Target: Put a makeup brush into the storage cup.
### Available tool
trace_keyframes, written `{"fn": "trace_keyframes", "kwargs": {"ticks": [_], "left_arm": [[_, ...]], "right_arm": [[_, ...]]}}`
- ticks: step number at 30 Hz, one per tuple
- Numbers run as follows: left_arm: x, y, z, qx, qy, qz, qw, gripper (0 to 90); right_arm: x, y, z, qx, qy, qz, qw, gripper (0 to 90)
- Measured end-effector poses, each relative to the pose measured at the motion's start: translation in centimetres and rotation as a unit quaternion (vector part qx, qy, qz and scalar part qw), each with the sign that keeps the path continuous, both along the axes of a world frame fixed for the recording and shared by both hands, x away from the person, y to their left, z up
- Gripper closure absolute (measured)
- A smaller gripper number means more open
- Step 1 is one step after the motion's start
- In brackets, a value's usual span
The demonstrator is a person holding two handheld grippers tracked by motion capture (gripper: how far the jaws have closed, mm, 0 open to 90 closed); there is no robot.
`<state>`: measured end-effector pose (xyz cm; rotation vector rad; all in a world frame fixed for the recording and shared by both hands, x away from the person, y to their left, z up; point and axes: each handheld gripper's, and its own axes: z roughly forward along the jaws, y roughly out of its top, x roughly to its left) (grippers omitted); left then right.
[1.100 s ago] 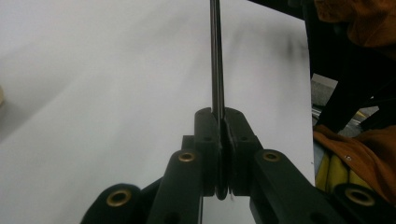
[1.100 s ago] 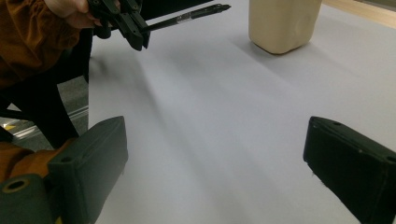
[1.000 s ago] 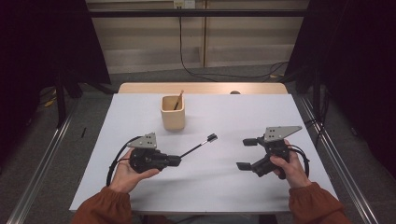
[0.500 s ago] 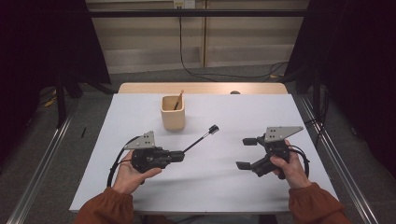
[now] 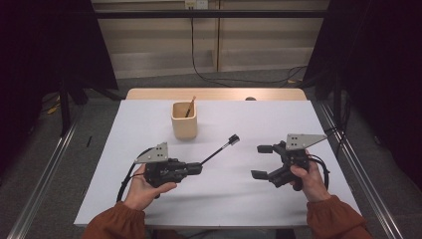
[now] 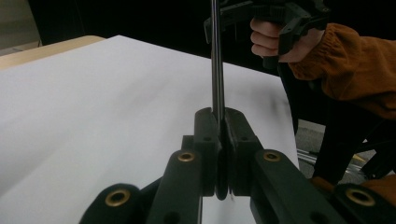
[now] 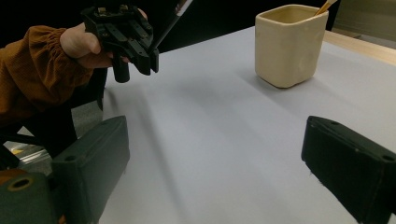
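Observation:
A thin black rod [image 5: 217,150] with a small dark head is clamped between the jaws of my left gripper [image 5: 198,168], which is shut on its lower end. In the left gripper view the rod [image 6: 216,65] rises straight up from the closed left gripper [image 6: 222,128]. A beige cup [image 5: 184,121] holding a wooden stick [image 5: 190,106] stands beyond it, to the left of the rod's head. My right gripper [image 5: 262,161] hovers at the right with its jaws wide apart and nothing between them. From the right gripper [image 7: 215,154] I see the cup [image 7: 287,46] ahead.
A white sheet covers the table [image 5: 249,199], with a bare wooden strip [image 5: 214,93] along the far edge. Dark curtains hang on both sides. Metal rails run along the floor left and right of the table.
The left gripper has shifted a little to the right, and the rod's head has moved slightly farther from me. The right gripper has stayed put.

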<state>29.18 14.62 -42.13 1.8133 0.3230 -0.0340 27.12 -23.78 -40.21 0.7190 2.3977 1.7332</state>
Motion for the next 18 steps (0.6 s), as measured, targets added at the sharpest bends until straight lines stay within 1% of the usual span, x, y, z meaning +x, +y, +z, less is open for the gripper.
{"fn": "trace_keyframes", "kwargs": {"ticks": [5, 7, 9, 11, 18], "left_arm": [[-0.1, -0.1, 0.3, -0.003, -0.001, 0.000, 1.0000, 85.1], [-0.2, -0.2, 0.4, -0.003, -0.003, 0.000, 1.0000, 85.1], [-0.2, -0.4, 0.4, -0.005, -0.004, -0.002, 1.0000, 85.1], [-0.1, -0.5, 0.6, -0.006, -0.008, -0.002, 0.9999, 85.1], [0.1, -1.3, 0.8, -0.007, -0.009, -0.005, 0.9999, 85.1]], "right_arm": [[-0.1, 0.3, 0.0, 0.007, -0.007, -0.002, 1.0000, 5.6], [-0.2, 0.5, 0.2, 0.015, -0.010, 0.004, 0.9998, 5.6], [-0.2, 0.6, 0.3, 0.029, -0.014, 0.007, 0.9995, 5.6], [-0.1, 0.7, 0.4, 0.039, -0.017, 0.006, 0.9991, 5.5], [0.1, 1.1, 0.5, 0.043, -0.027, -0.003, 0.9987, 5.4]]}}
